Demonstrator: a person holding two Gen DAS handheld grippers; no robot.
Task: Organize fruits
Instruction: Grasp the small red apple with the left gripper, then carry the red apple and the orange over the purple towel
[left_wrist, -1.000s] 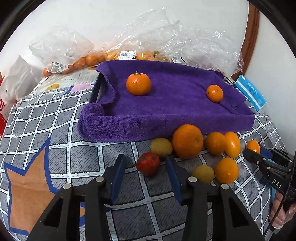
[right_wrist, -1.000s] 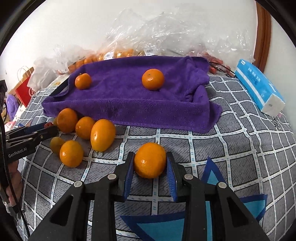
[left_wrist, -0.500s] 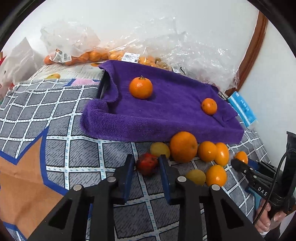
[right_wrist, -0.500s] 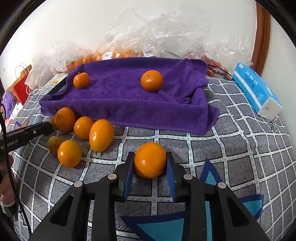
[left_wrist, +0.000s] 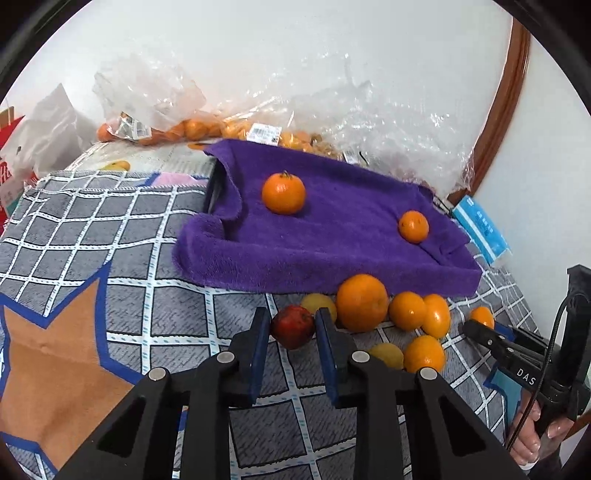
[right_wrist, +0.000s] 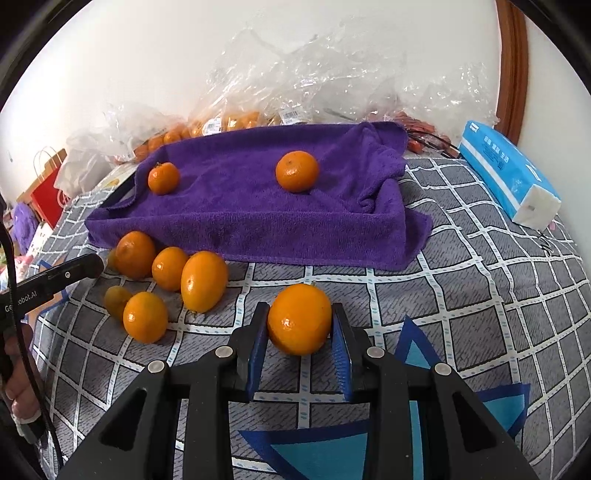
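1. Since the earlier frame, the left gripper (left_wrist: 291, 326) has drawn its jaws in from a wide straddle and now pinches the small dark-red round fruit (left_wrist: 292, 326), blue pads touching both flanks. The right gripper (right_wrist: 300, 325) is unchanged, clamped on the large smooth orange citrus fruit (right_wrist: 299, 318).
2. Location, red fruit: on the grey checked bedspread (left_wrist: 147, 258), just in front of the purple terry towel (left_wrist: 332, 240), beside a small yellow-green fruit (left_wrist: 318, 303).
3. Location, held orange: on the same bedspread, in front of the towel's near edge, well apart from the loose cluster.
4. Loose cluster, right wrist view: five orange citrus fruits and small yellowish ones; the biggest is the oval orange fruit (right_wrist: 204, 280).
5. Already on the towel: two round orange mandarins, one with a green stem (left_wrist: 283, 193), one smaller (left_wrist: 413, 226).
6. Handling, red fruit: judged light, soft-skinned and easily bruised; best gripped across its widest middle with gentle pressure.
7. Handling, held orange: judged heavier, firm, with a waxy rind that may slip; the pads sit at its equator, which looks sound.
8. Risk: either fruit may roll on the soft towel when let go.
9. Background: clear crumpled plastic bags of oranges (left_wrist: 192, 129) and a blue tissue pack (right_wrist: 509, 173).
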